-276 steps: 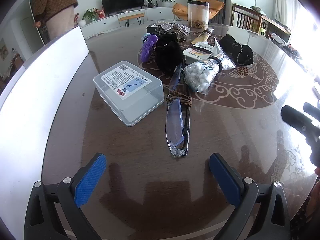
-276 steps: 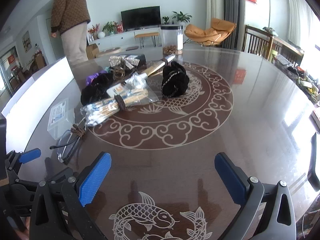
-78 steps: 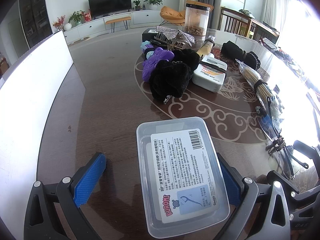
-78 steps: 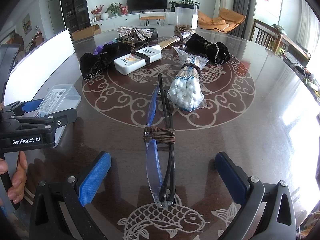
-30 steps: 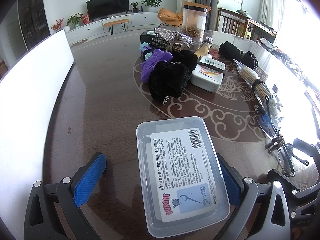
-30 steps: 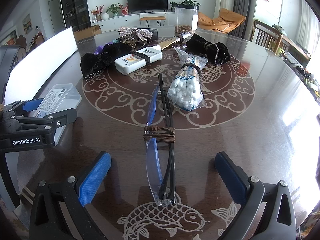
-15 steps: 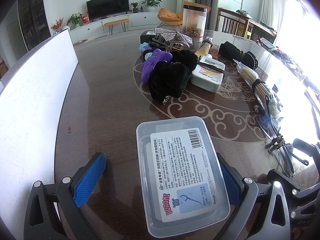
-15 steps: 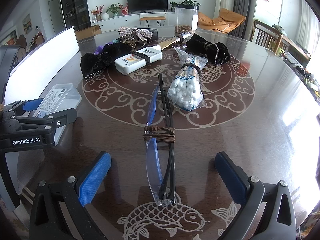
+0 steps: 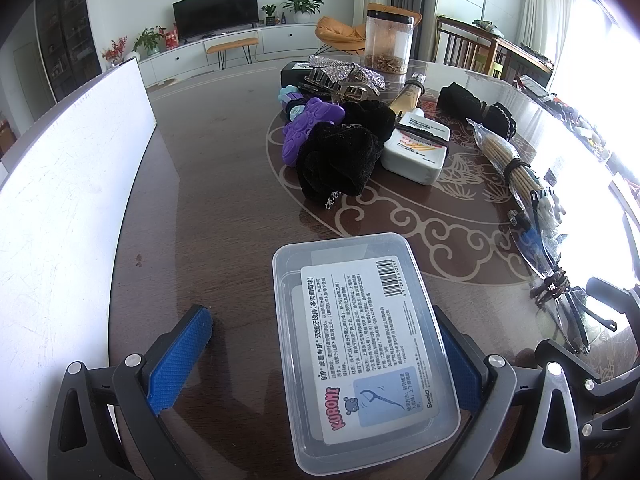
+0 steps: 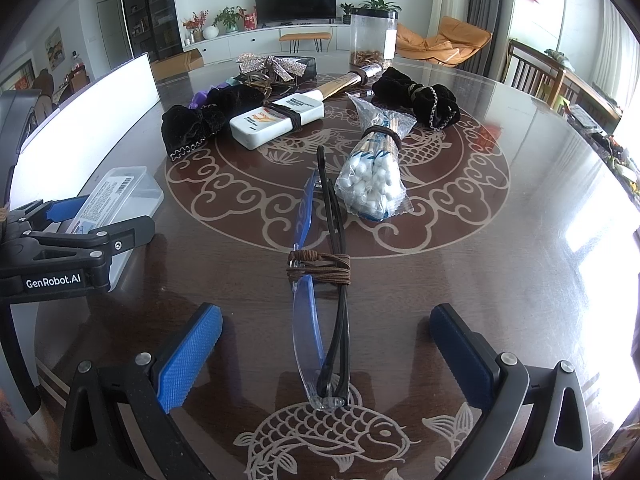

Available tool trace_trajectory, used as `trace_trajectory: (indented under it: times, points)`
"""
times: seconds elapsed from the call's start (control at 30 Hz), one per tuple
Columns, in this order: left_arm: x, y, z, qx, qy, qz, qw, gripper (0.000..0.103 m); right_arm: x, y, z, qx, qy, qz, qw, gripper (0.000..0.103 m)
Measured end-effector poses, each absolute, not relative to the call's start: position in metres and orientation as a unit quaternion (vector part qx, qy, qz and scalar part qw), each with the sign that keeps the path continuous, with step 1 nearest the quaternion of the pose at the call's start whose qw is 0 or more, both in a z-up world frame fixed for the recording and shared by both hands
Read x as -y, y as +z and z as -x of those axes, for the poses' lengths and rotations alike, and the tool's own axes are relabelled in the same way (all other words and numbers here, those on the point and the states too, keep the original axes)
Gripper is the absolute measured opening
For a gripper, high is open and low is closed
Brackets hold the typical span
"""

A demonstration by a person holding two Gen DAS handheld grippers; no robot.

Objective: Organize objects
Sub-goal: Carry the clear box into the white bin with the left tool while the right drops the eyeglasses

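A clear plastic box [image 9: 360, 344] with a Kuromi floss label lies on the dark round table between the wide-open fingers of my left gripper [image 9: 320, 356]; its right side is close to the right pad. It also shows in the right wrist view [image 10: 116, 196], with the left gripper [image 10: 88, 224] around it. Folded glasses [image 10: 320, 300] tied with a brown cord lie between the open fingers of my right gripper [image 10: 326, 354]. A bag of cotton swabs [image 10: 374, 172] lies just beyond them.
Further back lie black velvet scrunchies [image 9: 340, 156], a purple clip [image 9: 308, 124], a white bottle [image 9: 416, 152], a glitter bow [image 9: 344, 70], a clear jar [image 9: 390, 42] and a black pouch [image 10: 416, 94]. A white board [image 9: 60, 184] stands along the left edge.
Nothing has moved in the last second. Over the longer span, both grippers came closer, the left around the box and the right around the glasses.
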State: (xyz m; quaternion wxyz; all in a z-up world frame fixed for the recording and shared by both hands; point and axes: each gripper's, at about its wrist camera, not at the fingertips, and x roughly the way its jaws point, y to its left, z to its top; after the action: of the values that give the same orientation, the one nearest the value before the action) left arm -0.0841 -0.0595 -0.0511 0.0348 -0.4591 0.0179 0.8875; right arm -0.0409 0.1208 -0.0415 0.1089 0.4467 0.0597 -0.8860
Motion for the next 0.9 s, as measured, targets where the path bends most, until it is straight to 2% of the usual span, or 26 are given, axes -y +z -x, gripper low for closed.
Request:
trace_trajectory:
  times: [0.2, 0.37, 0.43, 0.47, 0.5, 0.53, 0.57, 0.63, 0.67, 0.77, 0.9]
  points:
    - [0.060, -0.052, 0.084, -0.018, 0.887, 0.459, 0.035, 0.103, -0.122, -0.041, 0.041, -0.057, -0.885, -0.448, 0.112, 0.103]
    - [0.055, -0.051, 0.070, -0.018, 0.862, 0.507, 0.029, 0.103, -0.144, -0.030, 0.058, 0.032, -0.850, -0.500, 0.159, 0.103]
    - [0.054, -0.052, 0.072, -0.026, 0.856, 0.514, 0.041, 0.103, -0.140, -0.024, 0.069, 0.009, -0.837, -0.522, 0.164, 0.102]
    - [0.054, -0.052, 0.075, -0.027, 0.854, 0.518, 0.041, 0.103, -0.135, -0.020, 0.073, -0.017, -0.836, -0.525, 0.158, 0.098]
    - [0.052, -0.051, 0.076, -0.033, 0.856, 0.515, 0.042, 0.090, -0.130, -0.020, 0.077, -0.032, -0.833, -0.529, 0.158, 0.094]
    - [0.049, -0.047, 0.076, -0.036, 0.860, 0.506, 0.050, 0.077, -0.122, -0.020, 0.083, -0.039, -0.823, -0.541, 0.171, 0.076]
    - [0.047, -0.043, 0.075, -0.039, 0.863, 0.501, 0.054, 0.062, -0.118, -0.024, 0.086, -0.038, -0.813, -0.552, 0.182, 0.045]
    - [0.042, -0.037, 0.070, -0.045, 0.868, 0.491, 0.063, 0.062, -0.109, -0.024, 0.086, -0.076, -0.812, -0.553, 0.168, 0.027]
    - [0.042, -0.033, 0.066, -0.039, 0.870, 0.486, 0.069, 0.061, -0.108, -0.024, 0.084, -0.086, -0.812, -0.554, 0.163, 0.027]
    - [0.049, -0.010, 0.040, -0.005, 0.882, 0.462, 0.093, 0.061, -0.120, -0.011, 0.073, -0.035, -0.816, -0.549, 0.175, 0.026]
    - [0.071, 0.038, -0.003, 0.059, 0.893, 0.426, 0.132, 0.061, -0.119, 0.031, 0.057, 0.007, -0.827, -0.523, 0.207, 0.026]
